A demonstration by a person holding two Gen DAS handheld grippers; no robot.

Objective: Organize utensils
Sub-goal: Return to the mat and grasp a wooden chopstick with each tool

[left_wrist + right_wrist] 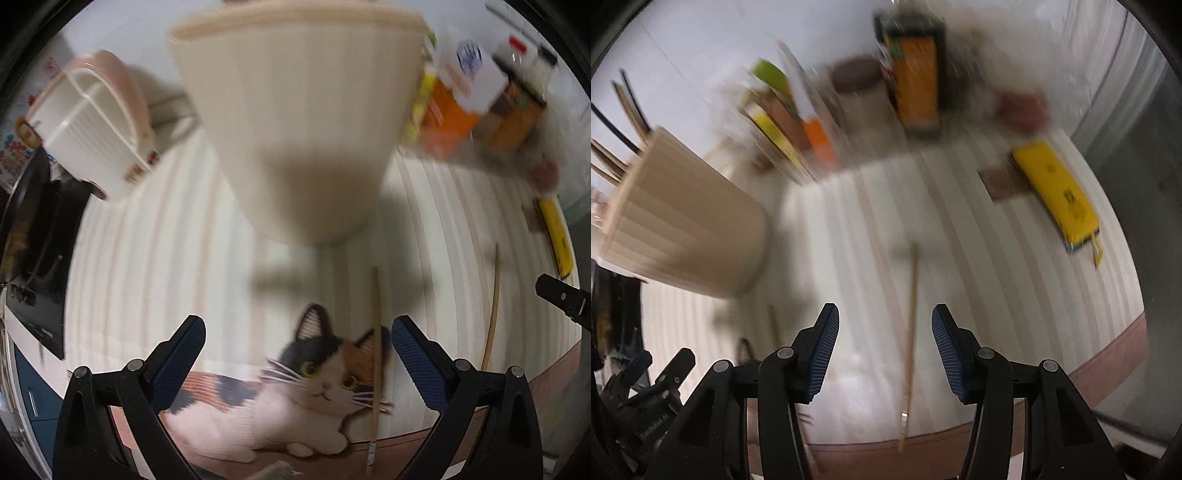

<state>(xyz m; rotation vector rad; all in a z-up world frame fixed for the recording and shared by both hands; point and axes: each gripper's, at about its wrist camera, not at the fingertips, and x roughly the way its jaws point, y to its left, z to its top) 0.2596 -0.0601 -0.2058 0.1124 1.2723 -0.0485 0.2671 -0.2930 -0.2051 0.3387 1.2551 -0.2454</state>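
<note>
A tall beige ribbed utensil holder point(295, 122) stands on the striped mat right ahead of my left gripper point(297, 341), which is open and empty. In the right wrist view the holder point(679, 225) is at the left, with several chopsticks point(624, 110) standing in it. One wooden chopstick point(376, 369) lies on the mat across a cat picture, between the left fingers. Another chopstick point(493, 306) lies further right. My right gripper point(884, 349) is open and empty, with a chopstick point(910, 332) lying on the mat between its fingers. The right view is blurred.
A white and pink drainer box point(92, 122) sits at the back left beside a black stove point(37, 258). Orange packets and jars point(472, 99) crowd the back right. A yellow flat case point(1056, 192) lies on the mat point(997, 295) at the right.
</note>
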